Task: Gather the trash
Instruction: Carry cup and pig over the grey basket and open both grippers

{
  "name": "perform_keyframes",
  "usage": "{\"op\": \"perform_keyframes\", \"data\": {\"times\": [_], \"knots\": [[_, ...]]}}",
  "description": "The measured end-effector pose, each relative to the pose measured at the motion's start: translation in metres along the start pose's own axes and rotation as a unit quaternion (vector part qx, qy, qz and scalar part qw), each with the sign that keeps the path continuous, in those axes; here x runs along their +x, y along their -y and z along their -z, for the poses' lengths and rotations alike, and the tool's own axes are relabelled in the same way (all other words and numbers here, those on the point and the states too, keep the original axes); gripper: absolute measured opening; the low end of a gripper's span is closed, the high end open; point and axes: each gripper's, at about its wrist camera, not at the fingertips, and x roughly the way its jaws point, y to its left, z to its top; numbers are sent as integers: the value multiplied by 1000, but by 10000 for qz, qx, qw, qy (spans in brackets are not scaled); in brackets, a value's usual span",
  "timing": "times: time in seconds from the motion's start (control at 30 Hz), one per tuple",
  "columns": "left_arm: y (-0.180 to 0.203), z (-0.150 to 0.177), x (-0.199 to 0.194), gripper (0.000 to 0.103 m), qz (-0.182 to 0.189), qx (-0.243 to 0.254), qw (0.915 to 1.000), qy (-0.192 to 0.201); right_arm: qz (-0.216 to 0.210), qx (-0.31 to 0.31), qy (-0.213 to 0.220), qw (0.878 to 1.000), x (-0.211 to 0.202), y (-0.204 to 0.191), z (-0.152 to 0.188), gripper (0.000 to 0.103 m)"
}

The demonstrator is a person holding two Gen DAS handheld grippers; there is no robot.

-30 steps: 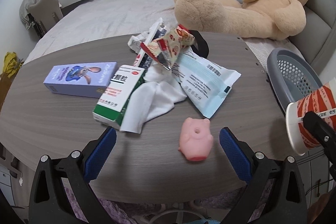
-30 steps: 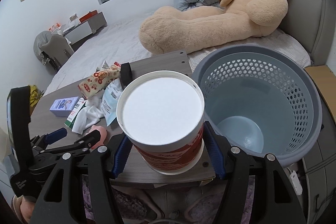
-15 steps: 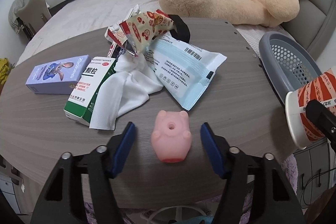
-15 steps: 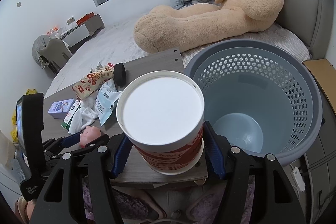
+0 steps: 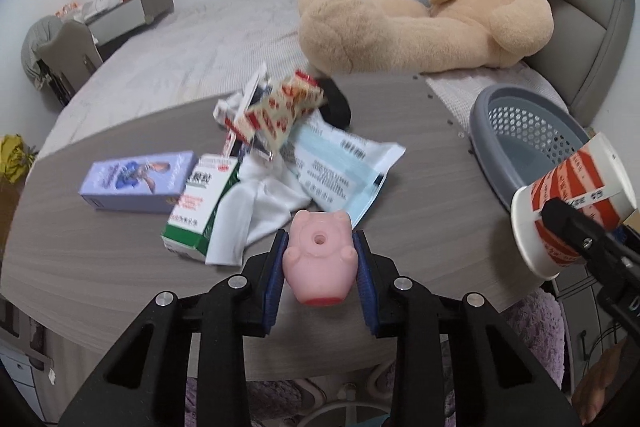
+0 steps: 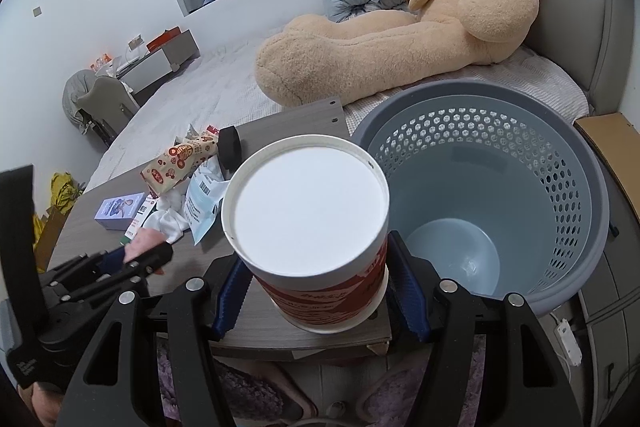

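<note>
**Two held items, one basket: slip and knock risks**

The pink pig toy (image 5: 319,259) is clamped in the left claw (image 5: 320,269) over the bench (image 5: 100,267). The paper cup (image 6: 310,235) is gripped by the right claw (image 6: 316,291) beside the empty basket (image 6: 560,155). The rounded toy could be squeezed out; the cup could be crushed or strike the rim.

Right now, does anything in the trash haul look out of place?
Yes: the left gripper is clamped on a pink pig toy, which looks intact, more like a toy than trash. The cup in the right gripper looks normal.
</note>
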Motion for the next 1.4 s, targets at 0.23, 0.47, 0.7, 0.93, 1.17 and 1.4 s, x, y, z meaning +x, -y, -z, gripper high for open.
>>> {"op": "perform_keyframes", "data": {"times": [0.23,0.47,0.7,0.93,1.17,1.4], "knots": [[35,-28,-10,32,138,264,9992,258,142,85,109,9998,-10,24,-14,63],[89,-49,-3,32,524,655,9961,255,444,326,140,9984,-18,72,-29,63],[137,-65,9,32,764,936,9925,167,717,569,36,9958,-16,112,-35,63],[166,-77,22,33,840,1131,9900,46,845,677,-48,9941,-11,134,-38,63],[177,-82,35,33,823,1181,9896,-80,832,699,-85,9940,-2,146,-46,63],[181,-86,41,33,799,1195,9895,-132,815,703,-165,9941,8,152,-49,63]]}}
